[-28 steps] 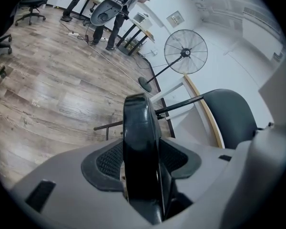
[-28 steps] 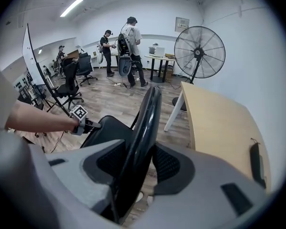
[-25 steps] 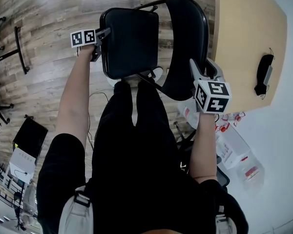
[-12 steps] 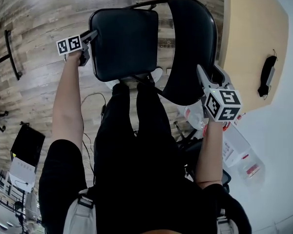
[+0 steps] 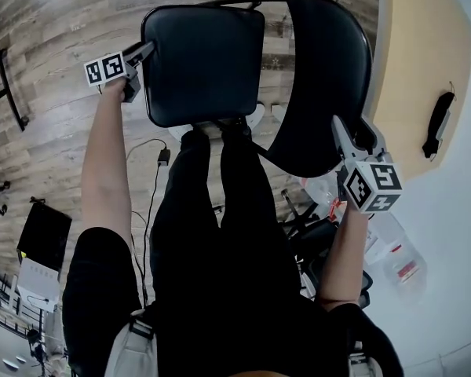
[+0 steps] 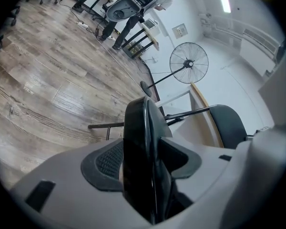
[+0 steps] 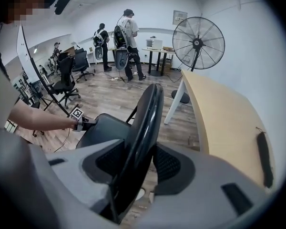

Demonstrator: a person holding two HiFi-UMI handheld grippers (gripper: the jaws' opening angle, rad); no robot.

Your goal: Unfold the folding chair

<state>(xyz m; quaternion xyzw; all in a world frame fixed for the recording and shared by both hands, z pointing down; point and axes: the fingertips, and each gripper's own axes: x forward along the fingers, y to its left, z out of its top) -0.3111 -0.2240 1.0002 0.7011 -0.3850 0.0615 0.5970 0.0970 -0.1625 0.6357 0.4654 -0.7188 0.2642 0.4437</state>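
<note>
Around the seat edge [image 6: 143, 128], the left tongs [image 5: 145, 51] are opening; right tongs [image 5: 353, 132] clamp the backrest [image 5: 322, 77].

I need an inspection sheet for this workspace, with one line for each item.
Surface: wood floor.
Job's things: seat stands out from backrest.
Clutter: boxes at the person's right; black item on table.
Grippers: left claw holds the seat edge, jaws opening; right claw shut on the backrest rim.
Cables: one cable on the floor.
Surroundings: fan, people, office chairs.
</note>
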